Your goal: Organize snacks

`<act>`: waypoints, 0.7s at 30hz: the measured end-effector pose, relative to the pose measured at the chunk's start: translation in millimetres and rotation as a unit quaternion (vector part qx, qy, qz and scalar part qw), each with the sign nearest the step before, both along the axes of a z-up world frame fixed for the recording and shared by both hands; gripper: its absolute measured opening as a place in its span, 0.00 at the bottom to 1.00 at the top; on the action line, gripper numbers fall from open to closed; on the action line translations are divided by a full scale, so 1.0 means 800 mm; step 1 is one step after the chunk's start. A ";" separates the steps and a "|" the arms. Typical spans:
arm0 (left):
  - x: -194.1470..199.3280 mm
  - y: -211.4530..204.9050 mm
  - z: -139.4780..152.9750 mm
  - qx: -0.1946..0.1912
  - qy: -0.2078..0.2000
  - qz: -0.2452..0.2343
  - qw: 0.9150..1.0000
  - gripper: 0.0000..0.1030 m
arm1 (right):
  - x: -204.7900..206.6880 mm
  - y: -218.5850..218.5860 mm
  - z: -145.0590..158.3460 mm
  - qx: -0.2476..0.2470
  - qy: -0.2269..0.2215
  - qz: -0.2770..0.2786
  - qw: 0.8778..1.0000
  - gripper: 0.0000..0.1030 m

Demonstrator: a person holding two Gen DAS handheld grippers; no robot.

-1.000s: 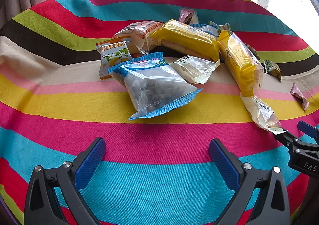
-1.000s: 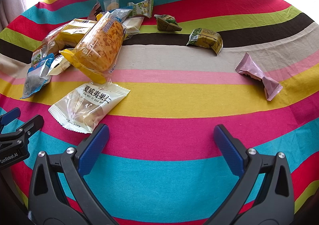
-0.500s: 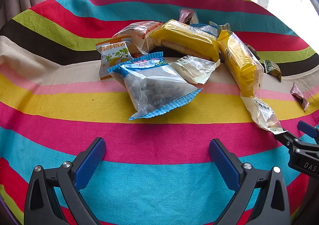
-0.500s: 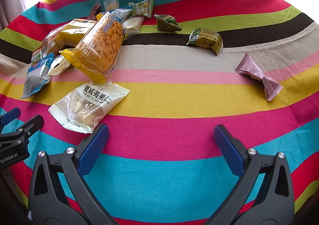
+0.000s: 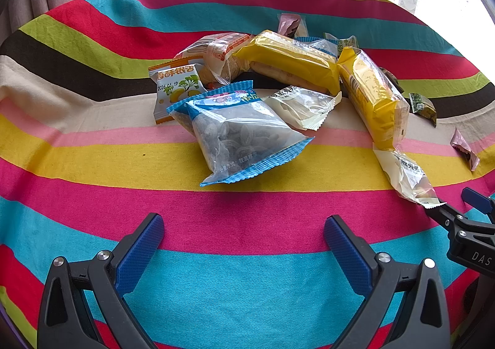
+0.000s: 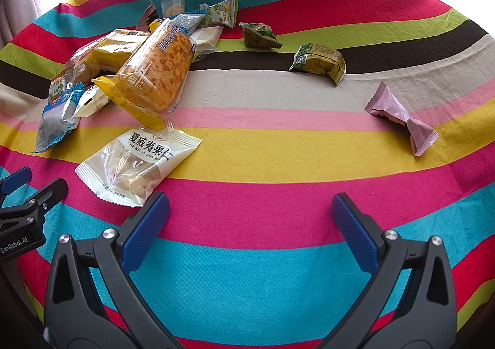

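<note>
Nearest in each wrist view, the left gripper [image 5: 243, 236] and the right gripper [image 6: 250, 214] are held with jaws spread wide and nothing between them, low over the striped cloth [image 6: 247, 271]. The white nut packet [image 6: 136, 166] lies flat at about 10 o'clock from the right gripper, just beside its left finger, and is judged the easiest first pick. A crimped edge should be pinched rather than the puffed middle, so the film is not crushed. Beyond it, the clear blue-edged bag [image 5: 238, 135] is seen at 12 o'clock from the left gripper, resting against the heap of yellow cake packs [image 5: 371, 98]. Farther off, at 2 o'clock, a pink candy [image 6: 402, 118] and green packets [image 6: 318, 62] lie well apart.
</note>
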State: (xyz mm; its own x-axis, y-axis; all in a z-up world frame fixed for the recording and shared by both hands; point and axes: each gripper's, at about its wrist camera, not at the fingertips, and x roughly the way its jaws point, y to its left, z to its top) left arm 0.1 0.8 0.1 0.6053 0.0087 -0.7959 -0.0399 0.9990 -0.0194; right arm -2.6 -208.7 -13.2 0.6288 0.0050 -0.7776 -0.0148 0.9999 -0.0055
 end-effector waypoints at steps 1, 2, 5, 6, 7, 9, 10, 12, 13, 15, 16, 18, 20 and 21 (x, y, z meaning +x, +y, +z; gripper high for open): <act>0.000 0.000 0.000 0.000 0.000 0.000 1.000 1.00 | 0.000 0.000 0.000 -0.001 0.000 0.000 1.000 1.00; 0.000 0.000 0.000 0.000 0.000 0.000 1.000 1.00 | 0.000 0.000 0.000 -0.001 0.000 -0.001 1.000 1.00; 0.000 0.000 0.000 0.000 0.000 0.000 1.000 1.00 | 0.002 0.000 0.000 0.001 0.000 -0.005 1.000 1.00; 0.000 0.000 0.000 0.000 0.000 0.000 1.000 1.00 | 0.002 0.001 0.000 0.000 0.000 -0.005 1.000 1.00; 0.000 0.000 0.000 0.000 0.000 0.002 1.000 1.00 | 0.002 0.001 0.000 0.000 0.002 -0.001 1.000 1.00; 0.003 -0.003 -0.001 0.000 0.000 0.007 1.000 1.00 | -0.001 0.001 0.001 0.002 0.013 0.010 1.000 1.00; 0.003 -0.003 -0.002 0.000 0.000 0.005 1.000 1.00 | -0.006 0.002 0.002 0.003 0.017 0.016 1.000 1.00; 0.001 -0.001 -0.001 -0.001 0.007 -0.010 1.000 1.00 | -0.020 0.006 0.003 0.012 0.022 0.027 0.999 1.00; -0.002 0.000 -0.001 0.000 0.013 -0.022 1.000 1.00 | -0.027 0.007 0.005 0.031 0.021 0.037 0.999 1.00; -0.011 0.004 0.000 0.000 0.023 -0.047 0.999 1.00 | -0.037 0.013 0.010 0.075 0.020 0.055 0.995 1.00; -0.018 0.010 0.000 -0.001 0.024 -0.048 0.999 1.00 | -0.037 0.016 0.011 0.089 0.022 0.058 0.994 1.00; -0.035 0.025 -0.001 -0.006 0.019 -0.032 0.999 1.00 | -0.031 0.025 0.015 0.112 0.025 0.057 0.992 1.00; -0.051 0.048 0.000 -0.024 0.014 -0.008 1.000 1.00 | -0.017 0.031 0.021 0.137 0.019 0.047 0.989 1.00; -0.058 0.059 0.001 -0.034 0.010 0.006 0.999 1.00 | -0.009 0.035 0.023 0.146 0.020 0.039 0.988 1.00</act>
State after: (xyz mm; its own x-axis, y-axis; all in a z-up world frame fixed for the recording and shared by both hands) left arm -46.4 48.2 0.7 0.5892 -0.0394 -0.8070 -0.0524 0.9948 -0.0868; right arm -9.5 -181.1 5.4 0.5859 0.2802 -0.7604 -0.0860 0.9545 0.2855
